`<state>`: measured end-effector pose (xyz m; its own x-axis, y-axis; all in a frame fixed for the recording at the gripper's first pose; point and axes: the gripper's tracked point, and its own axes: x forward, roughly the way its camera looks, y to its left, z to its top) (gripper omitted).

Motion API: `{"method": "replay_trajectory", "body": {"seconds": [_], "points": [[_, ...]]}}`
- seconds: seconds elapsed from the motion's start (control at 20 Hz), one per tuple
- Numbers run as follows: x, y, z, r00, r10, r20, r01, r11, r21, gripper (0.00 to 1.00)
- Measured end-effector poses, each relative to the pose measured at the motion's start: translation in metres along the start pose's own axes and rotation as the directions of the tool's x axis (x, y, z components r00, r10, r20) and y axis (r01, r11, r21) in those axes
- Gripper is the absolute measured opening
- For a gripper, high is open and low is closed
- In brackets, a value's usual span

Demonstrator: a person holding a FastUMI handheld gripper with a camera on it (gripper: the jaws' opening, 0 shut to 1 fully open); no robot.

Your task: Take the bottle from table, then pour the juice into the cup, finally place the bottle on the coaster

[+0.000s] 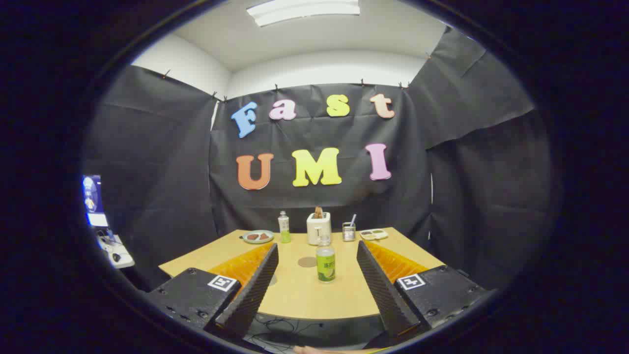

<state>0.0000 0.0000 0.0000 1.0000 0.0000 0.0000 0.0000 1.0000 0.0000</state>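
Nothing of the task is done yet. The tongs (317,282) are released, spread wide, with the bottle (325,260) standing upright on the counter (295,295) just ahead, between the fingers. The coaster (307,262) lies beside it, unused. No cup can be told with certainty.

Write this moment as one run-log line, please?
stage: approach | gripper: open, empty | juice bottle: upright on table, between fingers, untouched | coaster: bare, beside bottle | pour: not yet done
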Motion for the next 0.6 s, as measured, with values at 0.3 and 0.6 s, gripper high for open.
{"method": "replay_trajectory", "body": {"seconds": [0.3, 0.6], "points": [[-0.007, 0.003, 0.005, 1.000, -0.021, 0.002, 0.021, 0.999, -0.039, 1.00], [-0.003, 0.004, 0.000, 1.000, -0.018, -0.007, 0.018, 0.997, -0.078, 1.00]]}}
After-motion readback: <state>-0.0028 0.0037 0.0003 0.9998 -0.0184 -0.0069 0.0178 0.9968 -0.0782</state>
